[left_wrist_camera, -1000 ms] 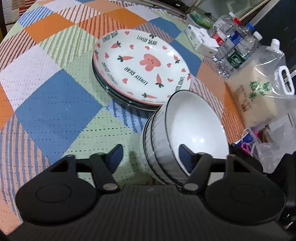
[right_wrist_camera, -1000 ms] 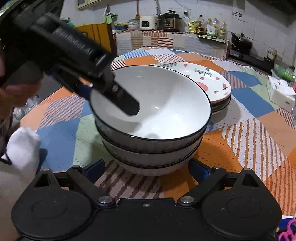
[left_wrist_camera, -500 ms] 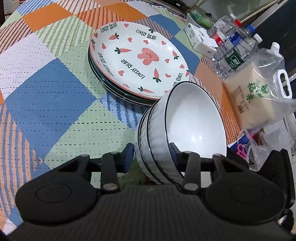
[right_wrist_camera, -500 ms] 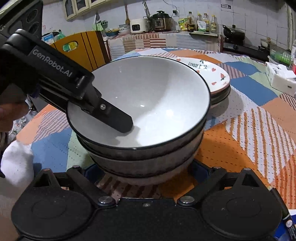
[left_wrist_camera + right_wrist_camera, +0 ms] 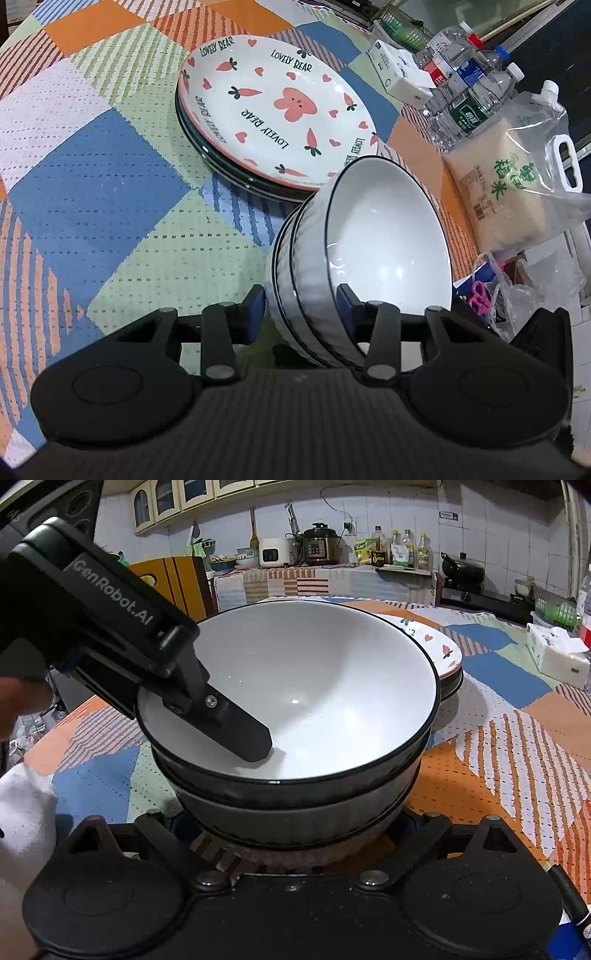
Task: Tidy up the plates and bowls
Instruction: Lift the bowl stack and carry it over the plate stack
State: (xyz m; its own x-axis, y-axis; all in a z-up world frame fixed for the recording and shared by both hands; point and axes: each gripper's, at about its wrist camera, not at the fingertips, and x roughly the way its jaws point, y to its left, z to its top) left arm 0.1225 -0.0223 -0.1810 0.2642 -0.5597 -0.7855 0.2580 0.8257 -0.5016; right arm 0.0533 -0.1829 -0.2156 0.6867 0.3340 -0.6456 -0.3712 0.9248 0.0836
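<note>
A stack of three white bowls with dark rims (image 5: 384,236) leans on its side over the patchwork tablecloth (image 5: 92,206). My left gripper (image 5: 300,306) is shut on the stack's wall, one pad outside and one inside the top bowl. In the right wrist view that inner finger (image 5: 236,731) lies against the top bowl (image 5: 325,686). My right gripper (image 5: 295,845) sits low in front of the stack with its jaws spread wide and its fingertips hidden under the bowls. Behind stands a stack of plates, the top one (image 5: 280,110) printed with carrots and a bear.
A tissue box (image 5: 402,74), several water bottles (image 5: 469,103) and a bag of rice (image 5: 513,184) line the table's right side. Plastic bags (image 5: 517,295) hang past the edge. A white sleeve (image 5: 26,812) is at the left. A kitchen counter (image 5: 314,579) runs behind.
My left jaws closed onto the bowl wall. The stack tipped and came up closer to the right camera, covering the right gripper's blue pads.
</note>
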